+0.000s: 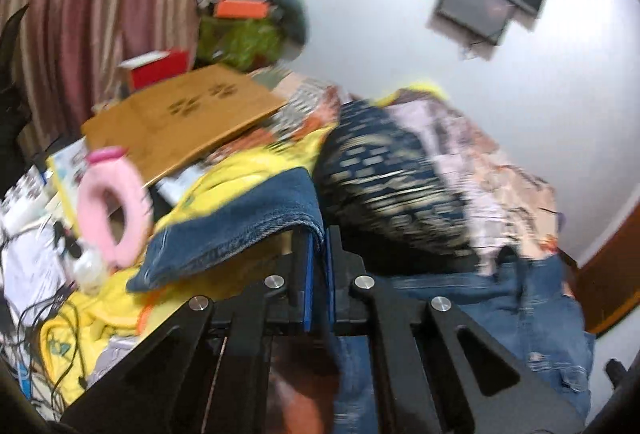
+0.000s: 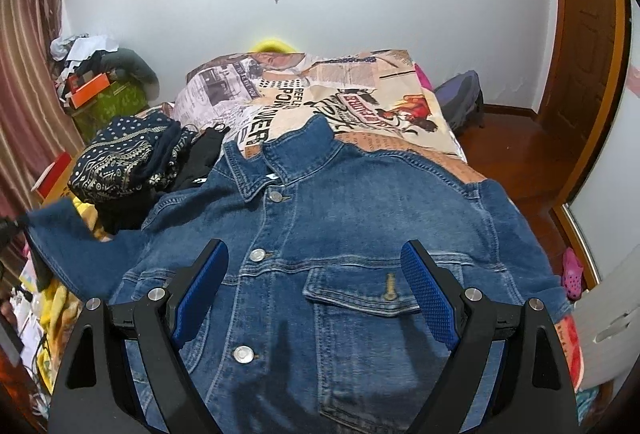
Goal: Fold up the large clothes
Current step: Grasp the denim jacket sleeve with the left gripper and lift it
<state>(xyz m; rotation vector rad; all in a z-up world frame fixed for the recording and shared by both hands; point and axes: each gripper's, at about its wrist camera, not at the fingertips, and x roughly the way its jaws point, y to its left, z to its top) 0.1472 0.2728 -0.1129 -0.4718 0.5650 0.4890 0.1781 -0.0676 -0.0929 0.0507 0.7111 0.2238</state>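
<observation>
A blue denim jacket (image 2: 340,234) lies front up on the bed, buttoned, collar toward the far wall. My right gripper (image 2: 316,274) hovers open over its chest, pads either side of the chest pocket (image 2: 360,290). My left gripper (image 1: 318,254) is shut on the jacket's left sleeve cuff (image 1: 240,230) and holds it lifted off the bed; the raised sleeve (image 2: 68,238) shows at the left edge of the right wrist view. The left wrist view is motion-blurred.
A dark patterned cloth pile (image 2: 128,158) and a black garment (image 2: 204,150) lie beside the jacket's left shoulder. A printed bedspread (image 2: 320,98) covers the bed. On the left are a wooden board (image 1: 184,122), a pink ring cushion (image 1: 116,202), yellow fabric (image 1: 240,170) and cables. A door (image 2: 580,34) stands at the right.
</observation>
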